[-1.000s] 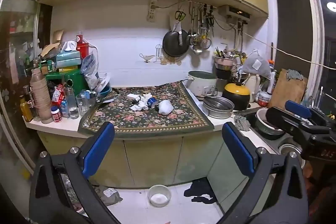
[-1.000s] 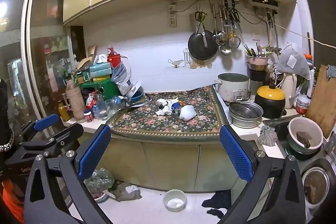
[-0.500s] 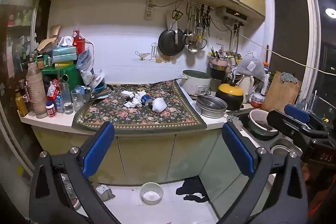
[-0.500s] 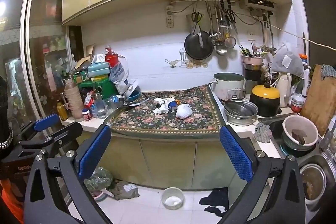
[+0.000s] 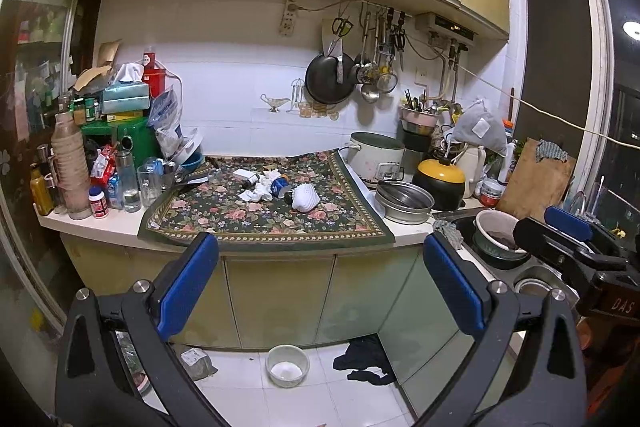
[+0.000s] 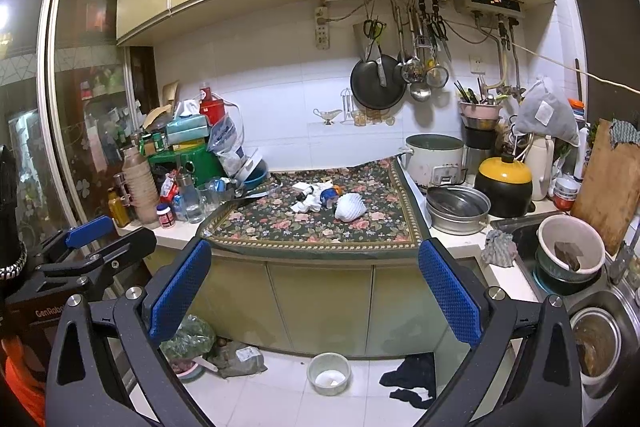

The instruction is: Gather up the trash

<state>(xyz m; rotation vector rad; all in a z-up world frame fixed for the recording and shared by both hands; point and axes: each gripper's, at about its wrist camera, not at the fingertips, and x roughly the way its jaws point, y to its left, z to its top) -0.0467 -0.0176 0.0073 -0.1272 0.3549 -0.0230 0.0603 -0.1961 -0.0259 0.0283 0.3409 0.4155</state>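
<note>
Since a second ago: both views pulled back and a little lower, so more floor in sight and the counter smaller in frame. Left gripper wide open, nothing between its blue pads; right gripper likewise fully spread and empty. Trash heaped mid-cloth on the floral cloth: crumpled white tissue, a small blue can tipped on its side, and a white ribbed foam wrap at the 3 o'clock end of the heap, all touching or just beside one another. From either pair of fingers, heap at about 12 o'clock, well apart and higher than the fingertips, a shade toward 11 for the left and dead ahead for the right. Long axis of the heap running roughly 9 to 3 across the view, so square to both approach lines. Neither hand clearly nearer; judged by the centring, right gripper the likelier one for the foam wrap, left for the tissue. Surface soft and patterned, liable to ruck under a dragging finger. Crowded surroundings: bottles and jars at 9 o'clock of the cloth, a steel pot and a rice cooker at 3, a sink further right. On the floor, a white bowl and a dark rag below the cupboard doors.
</note>
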